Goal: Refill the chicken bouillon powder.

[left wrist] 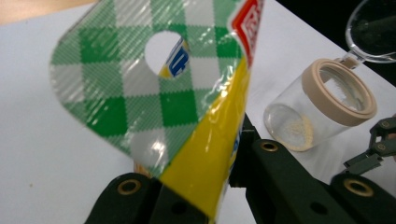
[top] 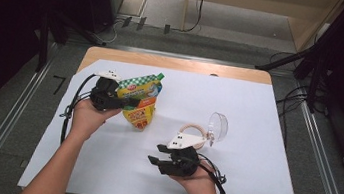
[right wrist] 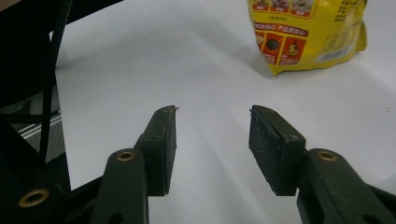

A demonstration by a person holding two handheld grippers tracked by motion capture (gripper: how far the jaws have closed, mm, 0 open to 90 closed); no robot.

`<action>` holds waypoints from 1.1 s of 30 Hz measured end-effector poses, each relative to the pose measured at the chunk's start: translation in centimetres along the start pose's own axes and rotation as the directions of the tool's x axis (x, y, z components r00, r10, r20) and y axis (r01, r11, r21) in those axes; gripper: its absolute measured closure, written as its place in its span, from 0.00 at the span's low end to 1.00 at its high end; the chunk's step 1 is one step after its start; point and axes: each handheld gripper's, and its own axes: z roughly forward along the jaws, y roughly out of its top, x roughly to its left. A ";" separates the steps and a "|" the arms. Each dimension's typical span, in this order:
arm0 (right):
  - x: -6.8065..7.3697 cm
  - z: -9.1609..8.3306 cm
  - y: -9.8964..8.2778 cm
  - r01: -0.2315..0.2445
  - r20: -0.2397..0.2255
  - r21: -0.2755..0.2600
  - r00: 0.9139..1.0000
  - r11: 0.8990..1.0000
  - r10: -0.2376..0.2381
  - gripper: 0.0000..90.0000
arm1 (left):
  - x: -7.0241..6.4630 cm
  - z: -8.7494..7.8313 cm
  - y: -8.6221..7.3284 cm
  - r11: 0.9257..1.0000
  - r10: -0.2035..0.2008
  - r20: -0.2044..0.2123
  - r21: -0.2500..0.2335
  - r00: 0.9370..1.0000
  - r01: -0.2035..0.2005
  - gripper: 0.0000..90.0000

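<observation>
A yellow and green food pouch (top: 142, 101) stands on the white sheet at the left, its green checked top (left wrist: 154, 88) with a hang hole bent over. My left gripper (top: 126, 102) is shut on the pouch at mid-height. A clear jar (top: 195, 130) with a beige rim (left wrist: 338, 91) lies on its side, its hinged clear lid (top: 218, 126) swung open. My right gripper (top: 155, 154) hovers in front of the jar, open, nothing between its pads (right wrist: 164, 140). The pouch's bottom (right wrist: 308, 35) lies ahead of the right jaws.
A white sheet (top: 258, 113) covers the wooden table (top: 174, 63). Dark stands and cables line the floor at both sides. A wooden frame stands behind the table.
</observation>
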 end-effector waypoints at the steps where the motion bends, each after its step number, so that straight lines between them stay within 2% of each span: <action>1: 0.0 -0.1 0.0 0.001 -0.001 -0.002 1.000 1.000 -0.001 0.59 | -0.1 -0.1 0.1 1.000 -0.002 0.000 0.000 1.000 0.002 0.99; 7: 0.0 -0.1 -0.2 0.002 -0.010 -0.014 1.000 1.000 -0.002 0.59 | -0.9 -1.1 0.6 1.000 -0.002 0.029 0.022 1.000 0.002 1.00; 13: 0.2 0.1 -0.5 0.012 -0.007 -0.008 1.000 1.000 -0.012 0.58 | -3.2 -2.7 1.8 0.998 0.053 0.053 0.040 0.997 -0.055 1.00; 16: 0.3 0.2 -0.5 0.017 -0.002 -0.006 1.000 1.000 -0.017 0.58 | -3.7 -3.0 2.0 0.997 0.059 0.061 0.036 0.996 -0.062 1.00; 18: 0.3 0.2 -0.6 0.021 0.001 -0.002 1.000 1.000 -0.021 0.58 | -4.3 -3.4 2.3 0.997 0.062 0.085 0.039 0.994 -0.066 1.00; 22: 0.4 0.4 -0.7 0.023 0.001 -0.004 1.000 1.000 -0.023 0.59 | -5.2 -3.8 2.6 0.995 0.083 0.100 0.042 0.991 -0.087 1.00; 33: 0.4 1.0 -1.0 -0.024 0.023 0.008 0.999 1.000 0.024 0.59 | -7.7 -5.4 3.4 0.992 0.110 0.144 0.038 0.983 -0.117 1.00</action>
